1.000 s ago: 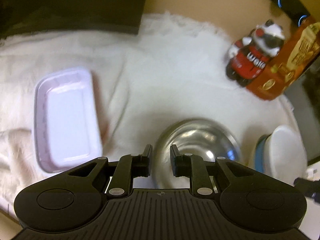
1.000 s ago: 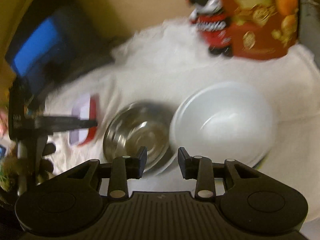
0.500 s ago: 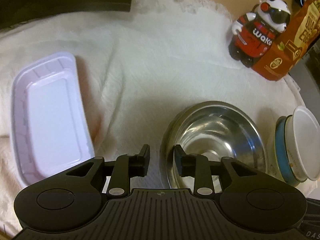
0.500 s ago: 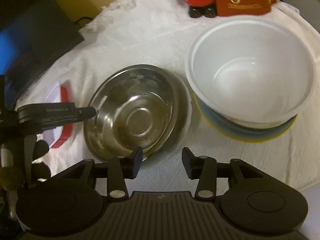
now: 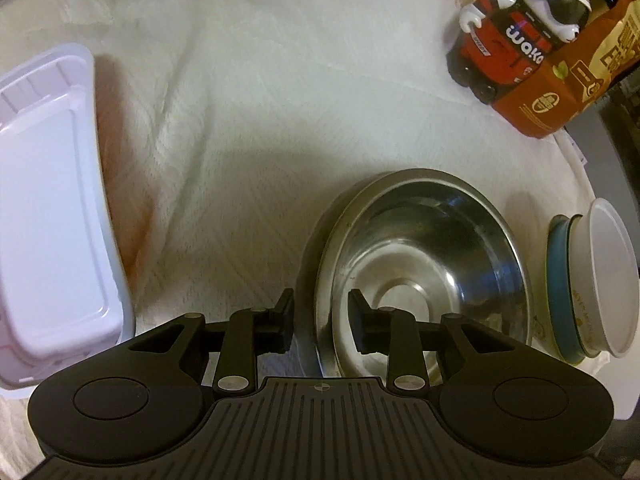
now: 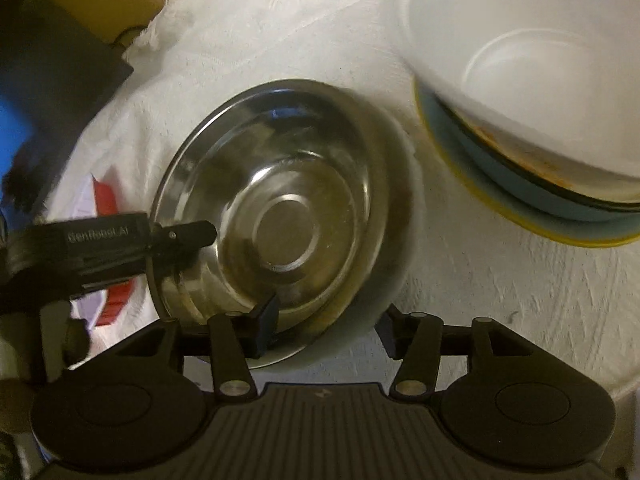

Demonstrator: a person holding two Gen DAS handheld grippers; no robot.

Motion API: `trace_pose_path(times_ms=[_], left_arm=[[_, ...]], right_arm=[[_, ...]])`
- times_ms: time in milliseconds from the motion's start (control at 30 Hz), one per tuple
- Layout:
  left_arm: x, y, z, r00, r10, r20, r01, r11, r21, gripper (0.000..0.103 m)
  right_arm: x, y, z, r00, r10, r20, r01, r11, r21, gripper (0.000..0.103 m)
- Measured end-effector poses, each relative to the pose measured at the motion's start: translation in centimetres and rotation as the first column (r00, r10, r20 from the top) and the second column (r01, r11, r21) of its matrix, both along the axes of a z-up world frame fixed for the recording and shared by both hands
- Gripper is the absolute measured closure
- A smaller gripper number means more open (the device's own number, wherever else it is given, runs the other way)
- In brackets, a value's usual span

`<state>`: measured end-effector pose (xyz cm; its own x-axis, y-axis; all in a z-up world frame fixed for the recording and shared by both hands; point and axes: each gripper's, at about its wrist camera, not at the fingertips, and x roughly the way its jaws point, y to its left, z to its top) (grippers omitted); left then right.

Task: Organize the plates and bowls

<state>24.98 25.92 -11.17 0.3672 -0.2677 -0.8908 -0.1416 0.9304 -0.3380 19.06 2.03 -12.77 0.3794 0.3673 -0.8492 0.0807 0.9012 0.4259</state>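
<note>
A steel bowl (image 5: 424, 268) (image 6: 280, 216) sits on the white cloth, with a pale rim showing around its edge. My left gripper (image 5: 322, 324) straddles the bowl's left rim, one finger outside and one inside. Its jaws are closing, but the pads do not press the rim. In the right wrist view the left gripper's finger (image 6: 188, 236) reaches over that rim. My right gripper (image 6: 328, 328) hangs over the bowl's near rim with its jaws opening and nothing gripped. A white bowl (image 6: 540, 60) (image 5: 608, 272) is stacked on a blue dish (image 6: 500, 184) to the right.
A white rectangular tray (image 5: 52, 220) lies at the left with something red (image 6: 108, 200) under it. A panda figure (image 5: 516, 40) and a brown packet (image 5: 560, 92) stand at the back right. A dark screen (image 6: 40, 100) sits beyond the white cloth (image 5: 280, 100).
Both grippers have come down closer to the steel bowl and their jaws have widened. The left one now straddles the bowl's rim; the right one has rolled and sits over the near rim.
</note>
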Motion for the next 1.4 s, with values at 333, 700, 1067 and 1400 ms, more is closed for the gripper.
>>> trace_pose_path(times_ms=[333,700,1067,1400], left_arm=[[1.3,1.6,0.6,0.999,0.047,0.007,-0.047,0.999,0.004,0.072],[0.6,1.0,0.8,0.998,0.062,0.01,-0.062,0.998,0.008,0.07],[-1.6,1.8,4.2,0.982,0.169,0.08,-0.17,0.985,0.002,0.071],[-2.8,-1.6,9.6,0.957,0.167,0.236,-0.156,0.986,-0.061,0.071]], right_arm=[[1.3,1.9,0.4,0.999,0.05,0.012,-0.05,0.999,-0.003,0.047],[2.1,1.2,0.7,0.995,0.089,0.047,-0.086,0.995,-0.051,0.047],[0.9,0.2,4.2,0.985,0.155,0.072,-0.15,0.987,-0.061,0.047],[-1.9,-2.9,11.2,0.874,0.347,0.341,-0.328,0.938,-0.113,0.046]])
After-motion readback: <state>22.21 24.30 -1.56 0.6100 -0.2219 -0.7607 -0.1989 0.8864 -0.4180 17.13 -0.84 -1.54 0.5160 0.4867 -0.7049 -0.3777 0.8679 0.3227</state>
